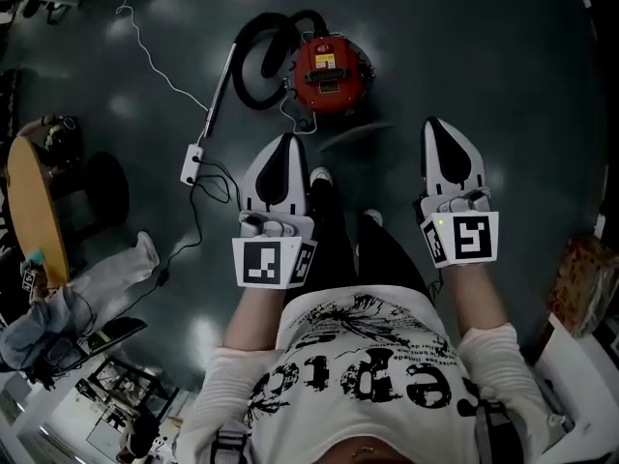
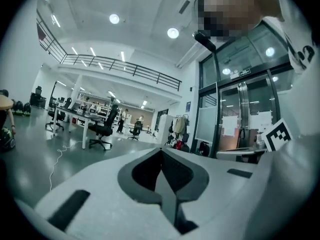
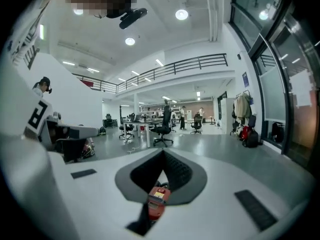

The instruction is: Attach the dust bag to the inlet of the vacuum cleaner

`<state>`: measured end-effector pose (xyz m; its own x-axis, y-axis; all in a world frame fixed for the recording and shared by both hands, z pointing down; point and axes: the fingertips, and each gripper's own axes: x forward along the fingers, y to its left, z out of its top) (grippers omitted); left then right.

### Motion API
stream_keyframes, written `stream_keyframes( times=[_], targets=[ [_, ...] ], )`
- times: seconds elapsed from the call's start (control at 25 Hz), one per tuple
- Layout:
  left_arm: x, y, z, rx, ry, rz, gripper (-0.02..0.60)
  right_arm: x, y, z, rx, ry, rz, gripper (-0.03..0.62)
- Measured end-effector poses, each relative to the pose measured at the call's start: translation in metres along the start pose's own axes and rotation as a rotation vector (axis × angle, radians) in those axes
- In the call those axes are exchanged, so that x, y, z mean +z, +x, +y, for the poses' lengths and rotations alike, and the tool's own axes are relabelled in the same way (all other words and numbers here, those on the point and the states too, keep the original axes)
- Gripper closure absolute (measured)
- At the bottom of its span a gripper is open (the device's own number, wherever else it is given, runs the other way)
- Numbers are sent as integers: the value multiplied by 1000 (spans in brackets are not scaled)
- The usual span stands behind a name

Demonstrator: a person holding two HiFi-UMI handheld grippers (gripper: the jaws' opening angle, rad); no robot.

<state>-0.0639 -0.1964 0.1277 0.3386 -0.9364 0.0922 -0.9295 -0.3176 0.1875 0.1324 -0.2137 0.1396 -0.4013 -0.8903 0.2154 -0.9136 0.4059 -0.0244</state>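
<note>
The red canister vacuum cleaner stands on the dark floor ahead of my feet, its black hose looped to its left. No dust bag shows in any view. My left gripper and right gripper are held side by side in front of my chest, both shut with nothing in them. In the left gripper view the left gripper points level across an office hall. In the right gripper view the right gripper tips slightly down, and the vacuum cleaner shows through the slot behind its closed jaws.
A metal wand runs from the hose to a white power strip with trailing cables. A round wooden table and grey cloth lie at the left, a patterned box at the right. Desks and office chairs stand farther off; glass doors are near.
</note>
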Motion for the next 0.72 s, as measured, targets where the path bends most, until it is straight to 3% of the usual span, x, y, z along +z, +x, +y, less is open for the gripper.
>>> stream_keyframes(
  times=[0.12,0.28,0.72],
  targets=[
    [56,-28,-24,3,5,-53,578,44,-42,3,2,-26,-20,591],
    [91,-64,-52,14,7,-120,578,70,-88,8,3,-45,-67,591],
    [93,-135,-103,48,39,-137,578,70,-161,34,69,-77,-102,591]
  ],
)
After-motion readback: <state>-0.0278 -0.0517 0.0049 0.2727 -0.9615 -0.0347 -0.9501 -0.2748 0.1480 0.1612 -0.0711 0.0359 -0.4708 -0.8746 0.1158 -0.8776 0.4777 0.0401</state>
